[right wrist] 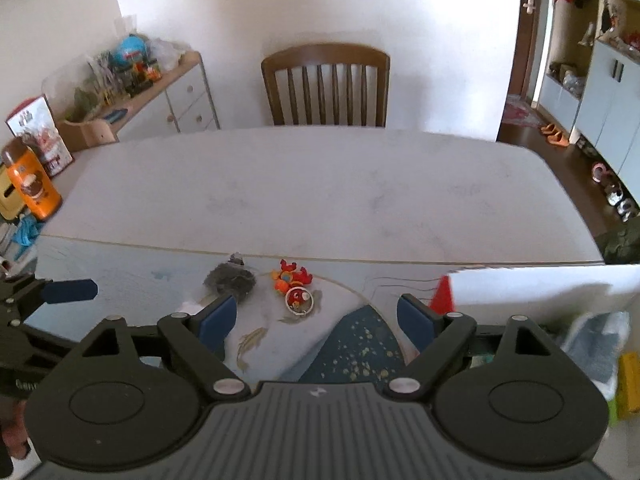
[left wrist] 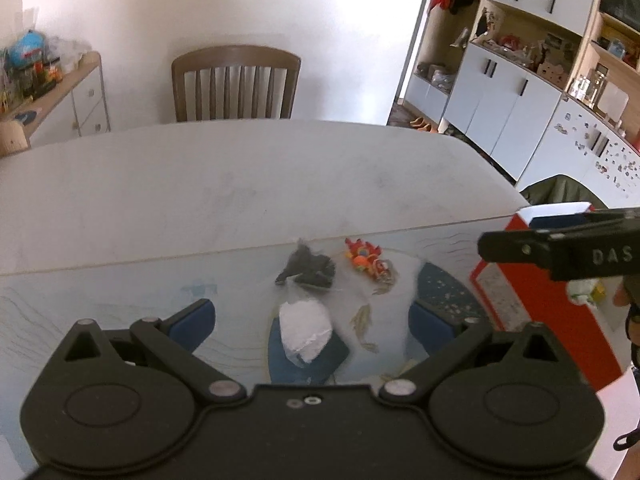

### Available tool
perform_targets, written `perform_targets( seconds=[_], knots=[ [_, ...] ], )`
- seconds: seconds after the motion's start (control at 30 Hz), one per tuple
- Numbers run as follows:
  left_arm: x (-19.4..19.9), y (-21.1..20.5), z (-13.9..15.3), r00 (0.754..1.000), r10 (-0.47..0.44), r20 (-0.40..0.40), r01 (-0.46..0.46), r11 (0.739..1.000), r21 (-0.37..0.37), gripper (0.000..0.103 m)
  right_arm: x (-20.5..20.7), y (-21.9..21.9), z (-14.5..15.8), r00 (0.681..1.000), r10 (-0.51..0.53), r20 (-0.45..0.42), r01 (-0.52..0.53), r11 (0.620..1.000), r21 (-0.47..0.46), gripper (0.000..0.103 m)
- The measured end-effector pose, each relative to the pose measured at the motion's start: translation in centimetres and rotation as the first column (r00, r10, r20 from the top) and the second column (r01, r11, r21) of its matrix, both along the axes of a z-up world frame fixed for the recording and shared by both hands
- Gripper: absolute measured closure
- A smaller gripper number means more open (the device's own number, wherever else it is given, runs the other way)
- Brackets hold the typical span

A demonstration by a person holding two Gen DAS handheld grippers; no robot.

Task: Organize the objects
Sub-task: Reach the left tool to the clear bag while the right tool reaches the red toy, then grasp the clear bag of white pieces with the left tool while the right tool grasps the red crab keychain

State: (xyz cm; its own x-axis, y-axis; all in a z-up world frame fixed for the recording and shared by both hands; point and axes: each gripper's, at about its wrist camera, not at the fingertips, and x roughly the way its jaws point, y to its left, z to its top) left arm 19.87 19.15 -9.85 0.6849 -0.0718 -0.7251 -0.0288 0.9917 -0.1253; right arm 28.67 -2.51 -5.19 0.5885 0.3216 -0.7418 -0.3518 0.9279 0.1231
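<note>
Left wrist view shows my left gripper with its blue pads spread wide and nothing between them, hovering over a pale printed mat that covers the near part of the white table. Between my fingers, at about 12 o'clock and close, lies a white crumpled bag; just beyond it sits a dark grey fuzzy clump, and at 1 o'clock from that lies a red and orange toy crab, close beside it but apart. At 3 o'clock stands a red and white box with its top open, and my other claw reaches in across it from the right edge. Right wrist view shows my right gripper likewise spread and empty above the mat, with the grey clump at 11 o'clock, the crab at 12 o'clock, and a small ring-shaped trinket touching the crab's near side. The box rises at 3 o'clock, its white flap level with my right finger. A wooden chair stands at the table's far side, at 12 o'clock.
</note>
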Motion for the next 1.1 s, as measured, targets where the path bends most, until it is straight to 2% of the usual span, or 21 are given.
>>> perform_targets(
  seconds=[0.17, 0.53, 0.83, 0.93, 1.1],
  knots=[
    [1.2, 0.6, -2.1, 1.0, 0.0, -0.024, 0.0, 1.0, -0.031, 0.0, 2.4, 1.9, -2.0, 0.999, 0.038, -0.033, -0.04, 0.999, -0.032, 0.015],
    [3.1, 0.9, -5.6, 0.998, -0.001, -0.07, -0.001, 1.0, -0.016, 0.001, 7.7, 4.5, -7.7, 0.988, 0.058, -0.141, -0.072, 0.993, -0.098, 0.015],
    [3.7, 1.3, -7.4, 0.995, 0.023, -0.099, -0.025, 0.999, -0.019, 0.003, 9.7, 5.2, -9.7, 0.978, 0.093, -0.184, -0.113, 0.989, -0.097, 0.016],
    [3.7, 1.2, -7.5, 0.996, 0.021, -0.089, -0.022, 1.0, -0.015, 0.004, 9.9, 5.3, -10.0, 0.976, 0.105, -0.189, -0.124, 0.988, -0.095, 0.021],
    [3.7, 1.0, -7.6, 0.997, 0.022, -0.075, -0.022, 1.0, -0.005, 0.013, 10.4, 5.4, -10.2, 0.977, 0.112, -0.183, -0.131, 0.986, -0.099, 0.029]
  ],
)
